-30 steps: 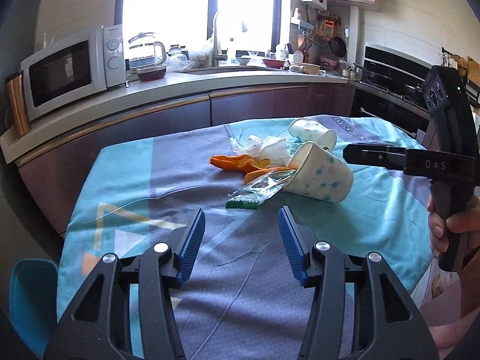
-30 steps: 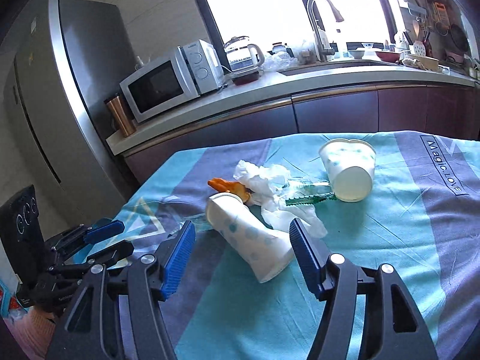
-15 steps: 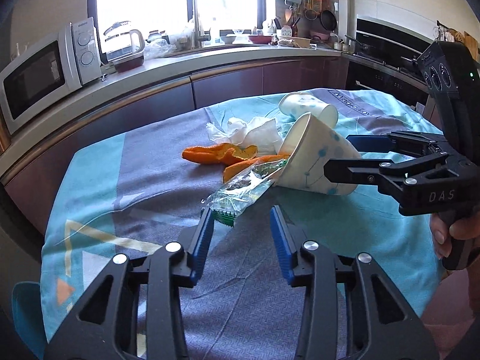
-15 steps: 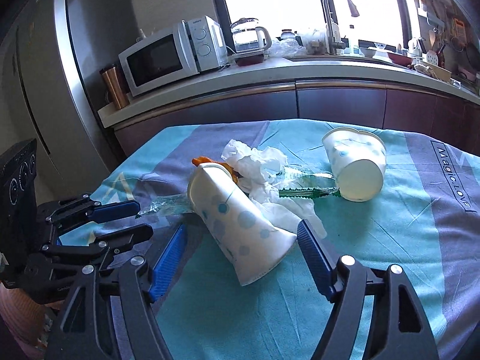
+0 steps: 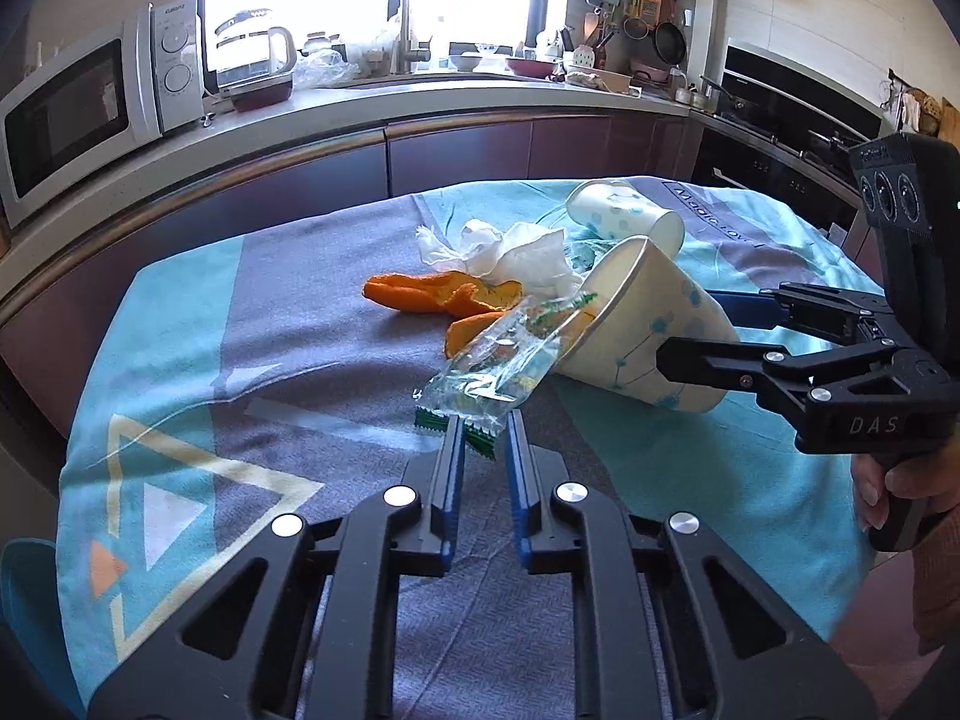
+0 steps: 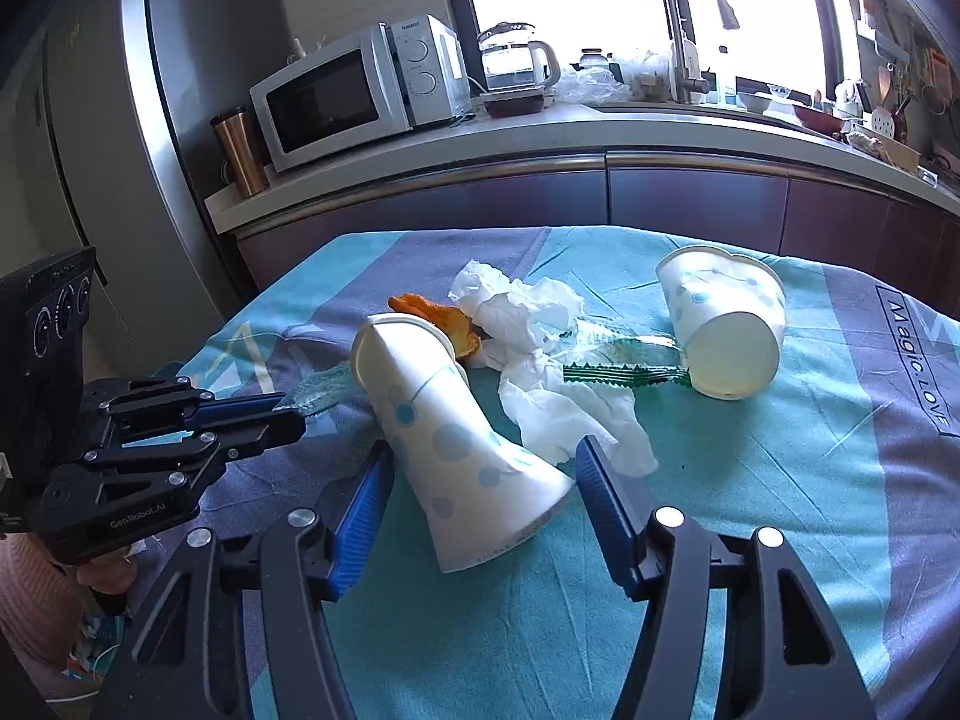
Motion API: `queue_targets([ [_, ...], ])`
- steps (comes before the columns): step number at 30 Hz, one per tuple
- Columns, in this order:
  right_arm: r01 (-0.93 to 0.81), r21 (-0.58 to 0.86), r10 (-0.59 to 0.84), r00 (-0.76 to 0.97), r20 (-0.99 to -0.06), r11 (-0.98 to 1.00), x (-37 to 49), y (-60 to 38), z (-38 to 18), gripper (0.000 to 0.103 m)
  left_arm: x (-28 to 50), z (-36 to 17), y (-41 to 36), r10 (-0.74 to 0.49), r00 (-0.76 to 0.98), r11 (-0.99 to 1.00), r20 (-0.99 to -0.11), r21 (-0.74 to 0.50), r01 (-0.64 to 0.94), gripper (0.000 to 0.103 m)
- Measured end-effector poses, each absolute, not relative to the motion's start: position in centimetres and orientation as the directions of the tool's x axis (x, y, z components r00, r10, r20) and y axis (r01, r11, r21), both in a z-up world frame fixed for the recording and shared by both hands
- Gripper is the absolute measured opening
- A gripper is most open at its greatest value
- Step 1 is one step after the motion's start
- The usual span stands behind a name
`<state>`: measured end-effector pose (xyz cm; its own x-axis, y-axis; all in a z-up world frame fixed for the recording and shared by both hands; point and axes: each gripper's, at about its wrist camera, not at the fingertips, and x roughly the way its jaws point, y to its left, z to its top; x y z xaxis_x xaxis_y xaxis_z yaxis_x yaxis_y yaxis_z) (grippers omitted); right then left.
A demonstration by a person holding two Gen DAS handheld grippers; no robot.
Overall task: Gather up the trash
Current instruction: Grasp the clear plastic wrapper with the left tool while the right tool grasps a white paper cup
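Observation:
A paper cup (image 5: 645,327) (image 6: 456,438) lies on its side on the cloth, between the open fingers of my right gripper (image 6: 483,459) (image 5: 690,333). A clear wrapper with green edges (image 5: 498,366) (image 6: 318,393) lies at its mouth. My left gripper (image 5: 485,429) (image 6: 291,411) is nearly shut, with the wrapper's green end between its fingertips. Orange peel (image 5: 441,294) (image 6: 441,318), crumpled tissue (image 5: 522,252) (image 6: 540,354), a second green wrapper (image 6: 624,372) and a second cup (image 5: 624,216) (image 6: 723,324) lie beyond.
The table has a teal and grey cloth (image 5: 300,324) (image 6: 780,480). Behind it runs a kitchen counter (image 5: 420,102) with a microwave (image 5: 90,114) (image 6: 360,90), a kettle (image 5: 252,54) and a sink tap (image 6: 690,30). An oven (image 5: 792,114) stands at the right.
My left gripper moved forward to the clear wrapper and its fingers closed in around the wrapper's end. My right gripper moved closer so that its open fingers flank the lying cup.

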<state>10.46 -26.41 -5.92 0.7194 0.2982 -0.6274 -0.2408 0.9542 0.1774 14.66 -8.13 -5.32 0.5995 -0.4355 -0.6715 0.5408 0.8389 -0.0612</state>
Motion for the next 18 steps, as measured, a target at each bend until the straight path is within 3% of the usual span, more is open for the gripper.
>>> queue_targets([
  [2, -0.249, 0.184, 0.309, 0.718, -0.624, 0.951, 9.9, -26.6, -5.8, 0.059, 14.3, -5.2, -7.8, -0.442, 0.599, 0.840, -0.668, -0.072, 0.538, 0.007],
  [18, -0.288, 0.342, 0.441, 0.696, -0.567, 0.895, 7.1, -27.4, -4.8, 0.057, 10.7, -3.2, -2.5, -0.472, 0.639, 0.863, -0.607, -0.170, 0.475, 0.007],
])
